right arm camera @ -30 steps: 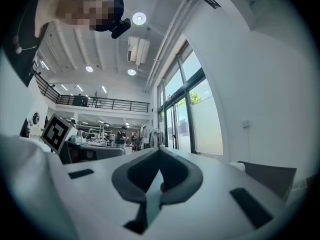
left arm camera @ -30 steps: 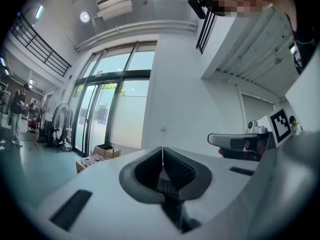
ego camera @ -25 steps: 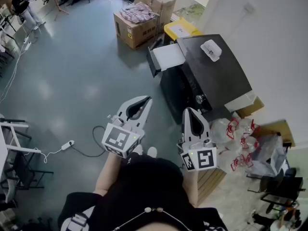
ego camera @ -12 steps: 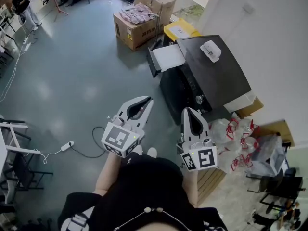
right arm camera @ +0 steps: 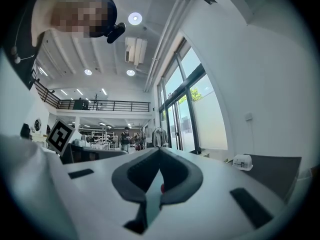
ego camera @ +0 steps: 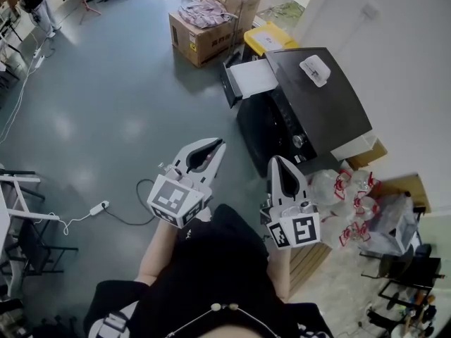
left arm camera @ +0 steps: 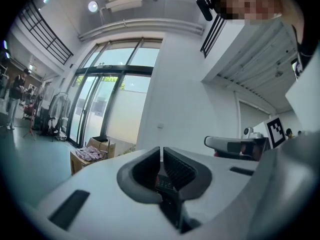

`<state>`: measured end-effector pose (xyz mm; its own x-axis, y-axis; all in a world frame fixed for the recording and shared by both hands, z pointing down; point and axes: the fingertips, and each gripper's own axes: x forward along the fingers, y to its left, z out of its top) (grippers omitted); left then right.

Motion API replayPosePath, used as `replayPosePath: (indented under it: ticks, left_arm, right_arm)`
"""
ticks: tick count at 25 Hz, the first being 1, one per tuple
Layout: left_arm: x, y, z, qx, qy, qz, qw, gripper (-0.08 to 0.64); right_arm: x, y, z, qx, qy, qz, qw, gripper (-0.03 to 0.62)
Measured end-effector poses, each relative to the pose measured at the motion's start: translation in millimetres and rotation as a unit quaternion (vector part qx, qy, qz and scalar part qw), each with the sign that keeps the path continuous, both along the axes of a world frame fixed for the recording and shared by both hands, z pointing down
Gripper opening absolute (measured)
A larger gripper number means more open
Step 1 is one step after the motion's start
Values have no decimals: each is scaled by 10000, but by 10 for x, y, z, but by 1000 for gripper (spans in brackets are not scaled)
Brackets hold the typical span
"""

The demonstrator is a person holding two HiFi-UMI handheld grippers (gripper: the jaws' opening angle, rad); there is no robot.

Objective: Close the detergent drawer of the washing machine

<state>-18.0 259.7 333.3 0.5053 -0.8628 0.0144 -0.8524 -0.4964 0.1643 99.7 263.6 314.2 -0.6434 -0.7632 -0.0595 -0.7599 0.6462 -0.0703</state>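
Observation:
A dark washing machine (ego camera: 317, 108) stands against the white wall, and its white detergent drawer (ego camera: 252, 78) sticks out at the top left corner. A small white object (ego camera: 314, 70) lies on the lid and also shows in the right gripper view (right arm camera: 243, 161). Both grippers are held level in front of the person, short of the machine and touching nothing. My left gripper (ego camera: 217, 144) is shut and empty; its jaws meet at the tip (left arm camera: 161, 149). My right gripper (ego camera: 276, 160) is shut and empty too, its tip (right arm camera: 159, 149) near the machine's front.
A cardboard box of clothes (ego camera: 204, 27) and a yellow bin (ego camera: 271, 39) stand beyond the drawer. Plastic bags with red hangers (ego camera: 352, 203) lie to the right of the machine. A power strip with its cable (ego camera: 99, 208) lies on the grey floor at the left.
The head view has shifted slightly, so the machine sits a bit further right in the picture. Both grippers have kept their places and stayed shut.

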Motion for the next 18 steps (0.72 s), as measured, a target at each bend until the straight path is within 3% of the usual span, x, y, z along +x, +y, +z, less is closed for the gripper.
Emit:
replayPosePath:
  ticks: [6,9,18]
  left_arm:
    - [-83,-53,135,-181,128,-56,9997,8]
    - [-82,-166,175,-221,111,-26,9997,41]
    - [-191,-845,392,-498,321,-347,9976,55]
  right_arm:
    - [-55,-44,124,-18,202,-18,9998,3]
    - [-71,-166,144,-7,232,-44,9997,3]
    - [-133,-887,323,-66,462,-268,9986,3]
